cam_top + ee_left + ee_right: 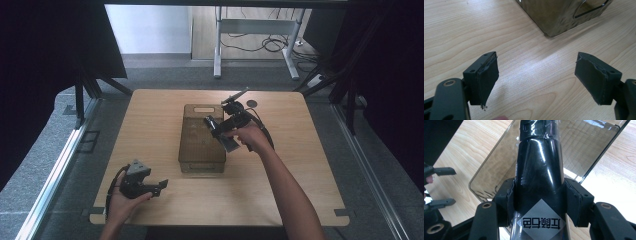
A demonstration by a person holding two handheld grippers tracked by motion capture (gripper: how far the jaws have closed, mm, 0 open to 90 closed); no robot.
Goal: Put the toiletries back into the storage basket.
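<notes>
My right gripper (223, 131) hangs over the right side of a smoky see-through plastic bin (201, 167) in the middle of the table. It is shut on a glossy black bottle (539, 170) with a white diamond label, and both pads (510, 200) press on the bottle's sides. The bottle (215, 126) lies tilted above the bin's open top (586, 147). My left gripper (161, 186) rests near the table's front left corner, open with nothing between its fingers (486, 77). One corner of the bin (559, 15) stands a little ahead of it.
The wooden table (150, 115) has bare room to the left and right of the bin. A small dark round object (251, 103) lies beyond the right hand. In the right gripper view, the left gripper (446, 186) is at the left edge. Dark curtains and metal frames flank the table.
</notes>
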